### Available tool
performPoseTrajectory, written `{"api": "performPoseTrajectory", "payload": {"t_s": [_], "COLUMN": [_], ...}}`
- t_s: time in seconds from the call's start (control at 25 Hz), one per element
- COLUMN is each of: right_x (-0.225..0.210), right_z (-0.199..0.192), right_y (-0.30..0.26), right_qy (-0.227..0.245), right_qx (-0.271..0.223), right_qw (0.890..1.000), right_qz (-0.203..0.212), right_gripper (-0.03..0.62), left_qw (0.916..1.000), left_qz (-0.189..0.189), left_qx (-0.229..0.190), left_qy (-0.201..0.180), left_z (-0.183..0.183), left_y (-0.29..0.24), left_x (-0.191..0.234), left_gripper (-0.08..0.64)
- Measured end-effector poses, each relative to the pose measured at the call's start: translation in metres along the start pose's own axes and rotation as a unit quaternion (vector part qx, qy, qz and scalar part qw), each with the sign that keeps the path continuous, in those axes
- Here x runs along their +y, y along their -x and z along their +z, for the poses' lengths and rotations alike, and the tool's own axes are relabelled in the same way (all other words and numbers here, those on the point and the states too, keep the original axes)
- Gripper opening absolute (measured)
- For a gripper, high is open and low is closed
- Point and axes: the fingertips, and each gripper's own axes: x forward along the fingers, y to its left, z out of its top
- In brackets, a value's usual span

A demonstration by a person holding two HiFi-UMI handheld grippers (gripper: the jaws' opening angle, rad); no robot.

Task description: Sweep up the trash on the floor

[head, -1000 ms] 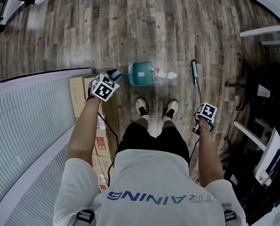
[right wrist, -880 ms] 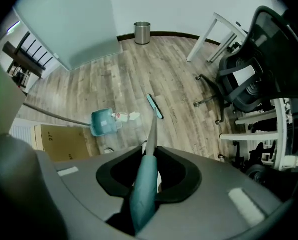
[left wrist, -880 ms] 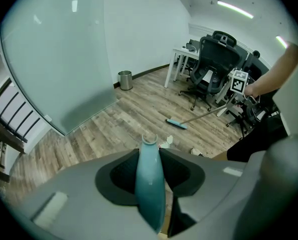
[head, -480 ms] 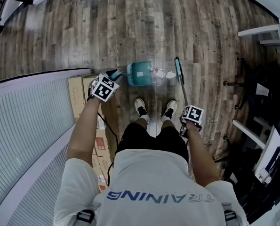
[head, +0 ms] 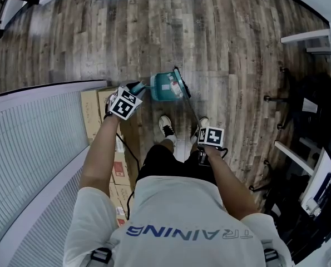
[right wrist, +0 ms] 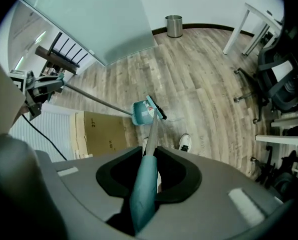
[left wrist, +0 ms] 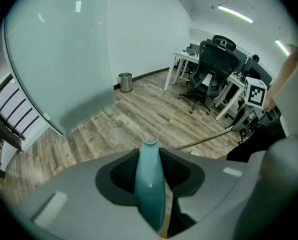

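A teal dustpan (head: 164, 87) stands on the wooden floor in front of the person's shoes. Its long teal handle (left wrist: 150, 179) is clamped between the jaws of my left gripper (head: 135, 89), which is shut on it. My right gripper (head: 204, 152) is shut on the broom's teal grip (right wrist: 144, 189). The broom's dark brush head (head: 181, 82) lies against the dustpan's mouth. White and red bits of trash (right wrist: 148, 111) show in the pan right beside the brush. Seen from the left gripper, the broom's thin shaft (left wrist: 204, 139) runs toward my right gripper's marker cube (left wrist: 255, 91).
A flat cardboard box (right wrist: 101, 129) lies left of the dustpan beside a ribbed grey wall panel (head: 37, 149). The person's shoes (head: 167, 126) stand just behind the pan. White desks and black office chairs (left wrist: 211, 69) fill the right side. A metal bin (right wrist: 174, 25) stands by the far wall.
My right gripper has moved left with the broom, and the brush head has swept the white trash leftward up to the dustpan's mouth. The left gripper and dustpan have stayed put.
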Motion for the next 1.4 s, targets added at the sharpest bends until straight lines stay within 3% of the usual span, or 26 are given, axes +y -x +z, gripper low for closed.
{"api": "performPoseTrajectory", "payload": {"t_s": [0.28, 0.44, 0.76, 0.84, 0.96, 1.2, 1.32, 1.4], "right_x": [0.048, 0.045, 0.016, 0.008, -0.005, -0.025, -0.031, -0.035], "right_z": [-0.010, -0.007, 0.000, 0.002, 0.008, 0.029, 0.041, 0.048], "right_y": [0.002, 0.006, 0.025, 0.033, 0.043, 0.069, 0.085, 0.096], "right_qy": [-0.003, 0.021, 0.018, 0.013, 0.001, -0.023, -0.025, -0.029], "right_qx": [0.024, 0.020, -0.002, -0.012, -0.032, -0.077, -0.103, -0.122], "right_qw": [0.996, 0.996, 0.997, 0.997, 0.997, 0.994, 0.992, 0.990], "right_qz": [0.088, 0.080, 0.079, 0.078, 0.075, 0.070, 0.066, 0.066], "right_gripper": [0.109, 0.109, 0.109, 0.109, 0.109, 0.109, 0.109, 0.109], "left_qw": [1.0000, 1.0000, 1.0000, 0.9999, 0.9988, 0.9905, 0.9799, 0.9664], "left_qz": [-0.002, -0.001, 0.002, 0.009, 0.033, 0.078, 0.097, 0.098], "left_qx": [0.001, 0.000, -0.001, -0.009, -0.036, -0.106, -0.158, -0.210], "left_qy": [0.001, 0.003, -0.001, 0.002, 0.011, 0.038, 0.073, 0.111], "left_z": [-0.001, -0.001, -0.005, -0.005, 0.004, 0.033, 0.054, 0.073], "left_y": [-0.001, -0.002, 0.003, 0.006, 0.017, 0.056, 0.086, 0.111], "left_x": [-0.003, -0.003, -0.004, -0.003, 0.003, 0.012, 0.007, 0.000], "left_gripper": [0.126, 0.126, 0.130, 0.171, 0.250, 0.261, 0.222, 0.185]}}
